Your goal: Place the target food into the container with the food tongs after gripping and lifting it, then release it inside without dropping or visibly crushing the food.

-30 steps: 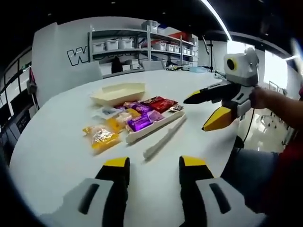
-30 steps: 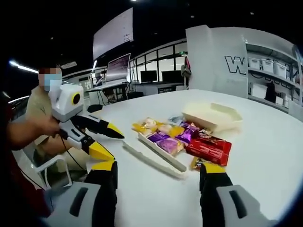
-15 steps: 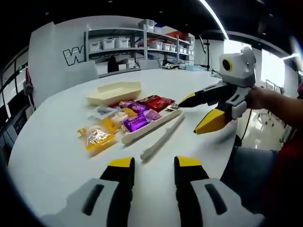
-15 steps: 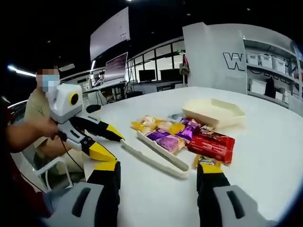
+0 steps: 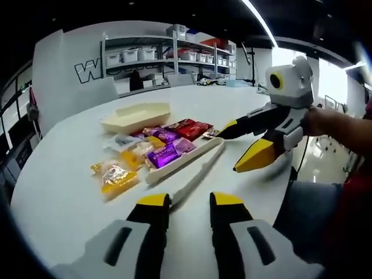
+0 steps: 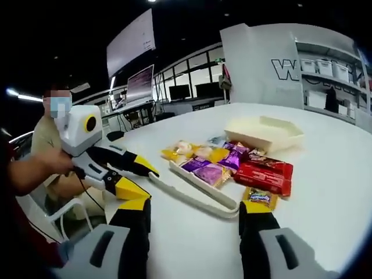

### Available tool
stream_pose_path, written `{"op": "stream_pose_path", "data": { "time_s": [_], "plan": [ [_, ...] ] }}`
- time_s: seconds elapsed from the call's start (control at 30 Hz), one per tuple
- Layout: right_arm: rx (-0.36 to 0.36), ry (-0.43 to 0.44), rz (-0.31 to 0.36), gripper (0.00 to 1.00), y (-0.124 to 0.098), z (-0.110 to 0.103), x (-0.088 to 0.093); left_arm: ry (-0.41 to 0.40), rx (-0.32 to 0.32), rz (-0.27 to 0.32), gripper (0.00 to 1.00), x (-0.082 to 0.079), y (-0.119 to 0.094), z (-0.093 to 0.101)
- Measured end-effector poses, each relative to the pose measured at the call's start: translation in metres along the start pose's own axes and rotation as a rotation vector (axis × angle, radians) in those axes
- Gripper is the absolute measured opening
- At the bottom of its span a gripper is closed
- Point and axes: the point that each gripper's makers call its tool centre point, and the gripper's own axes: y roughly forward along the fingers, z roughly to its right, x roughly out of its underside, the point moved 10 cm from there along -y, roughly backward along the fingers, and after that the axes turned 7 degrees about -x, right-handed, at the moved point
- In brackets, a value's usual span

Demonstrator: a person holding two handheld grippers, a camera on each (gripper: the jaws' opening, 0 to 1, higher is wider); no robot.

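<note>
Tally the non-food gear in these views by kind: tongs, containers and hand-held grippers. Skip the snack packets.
Food tongs: 1
Cream container: 1
Hand-held grippers: 2 (left hand-held gripper, right hand-held gripper)
Total: 4

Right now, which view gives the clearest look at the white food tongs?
The right gripper view: the white food tongs lie whole on the table, both arms and the joined bend visible beside the snack packets. In the left gripper view the tongs run lengthwise away, and their near end is hidden behind the left gripper.
</note>
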Motion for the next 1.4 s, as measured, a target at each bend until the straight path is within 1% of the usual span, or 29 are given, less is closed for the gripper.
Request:
{"op": "stream_pose_path", "data": {
  "time_s": [0.1, 0.17, 0.4, 0.63, 0.77, 0.97, 1.17, 1.33, 1.4],
  "plan": [
    [-0.002, 0.021, 0.006, 0.59, 0.0001, 0.0013, 0.0001, 0.009, 0.000, -0.001, 0.26, -0.0008, 0.0000, 0.0000],
    [-0.003, 0.030, 0.009, 0.58, -0.0004, 0.0015, -0.0003, 0.038, -0.004, 0.004, 0.25, -0.0018, 0.0002, 0.0006],
    [0.001, 0.032, 0.008, 0.57, -0.0013, 0.0010, -0.0004, 0.057, -0.004, 0.005, 0.24, -0.0038, 0.0015, 0.0010],
    [-0.003, 0.049, 0.015, 0.56, -0.0025, 0.0019, -0.0004, 0.072, -0.007, 0.013, 0.18, -0.0035, -0.0007, 0.0012],
    [-0.004, 0.055, 0.016, 0.55, -0.0027, 0.0018, -0.0004, 0.077, 0.002, 0.009, 0.10, -0.0041, -0.0020, 0.0014],
    [0.001, 0.037, 0.010, 0.56, -0.0023, -0.0002, -0.0001, 0.083, 0.018, 0.009, 0.11, -0.0046, 0.0028, 0.0014],
    [0.002, 0.042, 0.006, 0.58, -0.0023, -0.0012, -0.0003, 0.090, 0.033, 0.008, 0.11, -0.0065, 0.0054, 0.0023],
    [0.003, 0.047, 0.016, 0.56, -0.0029, 0.0004, -0.0003, 0.098, 0.061, 0.056, 0.09, -0.0006, 0.0033, 0.0019],
    [0.004, 0.041, 0.016, 0.54, -0.0029, 0.0006, -0.0002, 0.097, 0.072, 0.055, 0.08, -0.0009, 0.0026, 0.0021]
  ]
}}
